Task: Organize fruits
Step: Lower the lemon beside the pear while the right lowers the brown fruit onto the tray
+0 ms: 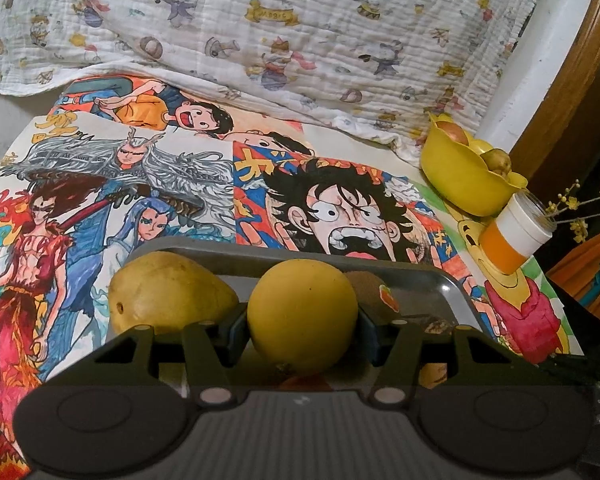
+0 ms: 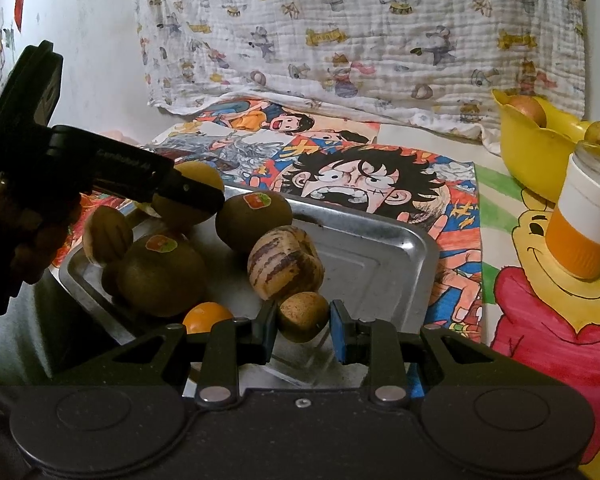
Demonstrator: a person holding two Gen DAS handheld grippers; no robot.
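Observation:
My left gripper (image 1: 303,330) is shut on a round yellow fruit (image 1: 300,304), held over the near end of a metal tray (image 1: 444,280). Beside the fruit sit a yellow mango (image 1: 168,292) and a kiwi (image 1: 370,290) with a sticker. In the right wrist view my right gripper (image 2: 304,330) is shut on a small brown speckled fruit (image 2: 302,314) at the tray's (image 2: 380,248) near edge. Two stickered kiwis (image 2: 256,216), a striped fruit (image 2: 284,266) and a small orange (image 2: 206,316) lie in the tray. The left gripper (image 2: 196,198) shows at left, in a person's hand.
A yellow bowl (image 2: 532,152) with a few fruits stands at the back right, and an orange-and-white cup (image 2: 584,224) stands in front of it. Cartoon drawings cover the table. A printed white cloth (image 2: 360,40) hangs behind. A wooden frame (image 1: 572,80) rises at far right.

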